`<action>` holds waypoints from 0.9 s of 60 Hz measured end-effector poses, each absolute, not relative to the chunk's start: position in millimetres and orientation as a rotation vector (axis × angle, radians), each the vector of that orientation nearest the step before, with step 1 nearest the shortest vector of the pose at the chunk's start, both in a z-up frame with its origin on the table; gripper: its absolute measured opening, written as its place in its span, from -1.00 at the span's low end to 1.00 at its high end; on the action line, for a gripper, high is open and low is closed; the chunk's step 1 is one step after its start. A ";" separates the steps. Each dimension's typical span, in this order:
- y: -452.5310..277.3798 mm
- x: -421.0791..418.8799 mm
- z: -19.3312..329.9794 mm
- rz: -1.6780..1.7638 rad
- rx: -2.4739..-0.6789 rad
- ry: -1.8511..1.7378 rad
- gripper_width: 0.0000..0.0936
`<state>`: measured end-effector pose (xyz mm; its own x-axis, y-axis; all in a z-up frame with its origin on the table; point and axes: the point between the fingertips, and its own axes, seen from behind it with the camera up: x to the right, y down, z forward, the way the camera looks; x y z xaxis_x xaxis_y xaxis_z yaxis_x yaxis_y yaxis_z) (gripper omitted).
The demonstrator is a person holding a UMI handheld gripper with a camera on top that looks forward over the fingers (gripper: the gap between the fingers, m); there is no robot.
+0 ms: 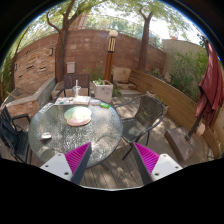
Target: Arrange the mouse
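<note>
Hovering with tongs (112, 150) spread wide, gripping nothing. Cannot single out the mouse or its look: only small unclear items on the round glass table (50, 143), beyond the fingers (78, 160).

A round glass table (60, 135) is standing ahead of the claw, chairs (148, 112) sitting around it, a brick wall (85, 52) and trees (62, 20) rising beyond.
</note>
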<state>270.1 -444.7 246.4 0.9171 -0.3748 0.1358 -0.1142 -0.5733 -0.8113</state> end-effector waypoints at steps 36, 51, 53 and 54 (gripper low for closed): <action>-379.1 20.5 58.2 0.052 -2.369 0.024 0.83; -243.5 -73.3 4.7 0.115 -2.327 0.029 0.81; -228.2 -78.1 -1.3 0.114 -2.330 0.043 0.81; -221.0 -80.0 -3.9 0.112 -2.332 0.051 0.81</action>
